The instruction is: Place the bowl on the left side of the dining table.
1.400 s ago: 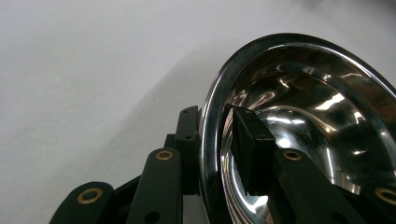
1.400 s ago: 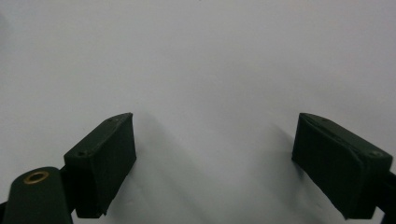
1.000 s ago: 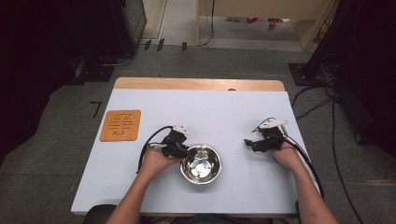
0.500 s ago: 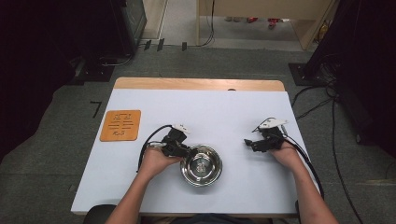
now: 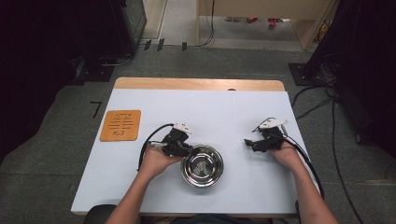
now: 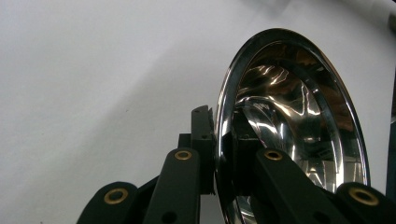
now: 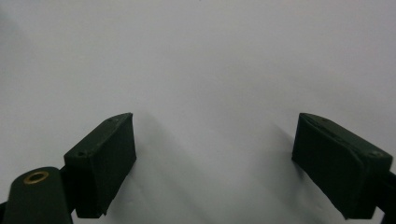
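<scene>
A shiny steel bowl [image 5: 201, 165] sits on the white table [image 5: 224, 112] near its front edge. My left gripper [image 5: 187, 150] is at the bowl's left rim. In the left gripper view the bowl [image 6: 299, 116] has its rim pinched between the two jaws of the left gripper [image 6: 222, 140], one pad outside the wall and one inside. My right gripper [image 5: 247, 142] rests to the right of the bowl, apart from it. In the right gripper view the right gripper [image 7: 215, 154] stands open over bare table, with nothing between its jaws.
An orange square mat [image 5: 120, 125] lies at the table's left side. A wooden strip [image 5: 196, 84] runs along the far edge. Cables trail from both grippers, and the floor around the table holds dark equipment and more cables.
</scene>
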Available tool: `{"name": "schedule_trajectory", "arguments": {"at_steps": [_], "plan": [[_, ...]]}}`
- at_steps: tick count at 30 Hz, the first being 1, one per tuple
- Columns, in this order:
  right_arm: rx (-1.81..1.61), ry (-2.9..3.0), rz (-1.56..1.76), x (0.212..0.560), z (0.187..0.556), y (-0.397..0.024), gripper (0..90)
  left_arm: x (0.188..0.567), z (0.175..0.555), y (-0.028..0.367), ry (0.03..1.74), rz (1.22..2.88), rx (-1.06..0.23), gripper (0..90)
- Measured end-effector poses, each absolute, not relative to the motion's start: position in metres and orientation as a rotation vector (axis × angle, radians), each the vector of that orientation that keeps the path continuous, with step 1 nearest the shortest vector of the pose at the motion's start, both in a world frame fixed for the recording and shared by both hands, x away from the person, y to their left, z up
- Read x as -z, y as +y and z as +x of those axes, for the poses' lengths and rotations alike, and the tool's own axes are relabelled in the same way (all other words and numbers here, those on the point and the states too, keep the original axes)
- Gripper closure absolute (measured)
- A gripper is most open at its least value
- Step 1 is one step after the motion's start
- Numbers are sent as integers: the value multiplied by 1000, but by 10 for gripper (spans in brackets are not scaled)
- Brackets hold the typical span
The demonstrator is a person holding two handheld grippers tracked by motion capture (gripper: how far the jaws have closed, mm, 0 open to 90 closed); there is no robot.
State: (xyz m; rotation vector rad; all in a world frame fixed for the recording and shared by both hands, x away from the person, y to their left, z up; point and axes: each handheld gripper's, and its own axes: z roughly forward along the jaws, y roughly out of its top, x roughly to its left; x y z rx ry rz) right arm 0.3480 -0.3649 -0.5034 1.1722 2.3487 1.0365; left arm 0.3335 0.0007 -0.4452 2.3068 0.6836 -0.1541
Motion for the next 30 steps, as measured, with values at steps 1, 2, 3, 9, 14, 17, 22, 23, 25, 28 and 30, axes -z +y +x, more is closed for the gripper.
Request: {"name": "schedule_trajectory", "arguments": {"at_steps": [1, 2, 3, 9, 14, 17, 22, 23, 25, 28, 30], "plan": [[-1036, 2349, 1172, 503, 348, -365, 130, 444, 333, 1, 684, 2304, 148, 848], [-1036, 2349, 1171, 503, 348, -365, 130, 442, 333, 1, 681, 2301, 143, 847], [-1036, 2349, 1171, 503, 348, -365, 130, 441, 332, 2, 676, 2305, 135, 847], [-1038, 2350, 1162, 504, 349, -365, 130, 433, 330, 5, 657, 2323, 68, 847], [-1037, 2350, 1169, 504, 348, -365, 130, 427, 331, 11, 659, 2309, 47, 848], [-1037, 2350, 1170, 503, 348, -365, 130, 425, 331, 13, 666, 2311, 29, 847], [-1037, 2350, 1168, 504, 348, -365, 129, 421, 329, 14, 659, 2320, -3, 847], [-1039, 2350, 1163, 504, 349, -365, 129, 420, 329, 14, 660, 2323, -12, 847], [-1037, 2350, 1170, 504, 348, -365, 129, 419, 328, 14, 663, 2333, -30, 847], [-1037, 2350, 1170, 504, 348, -365, 130, 417, 328, 16, 658, 2330, -34, 847], [-1037, 2350, 1170, 504, 348, -365, 130, 416, 328, 17, 659, 2320, -36, 847]]}}
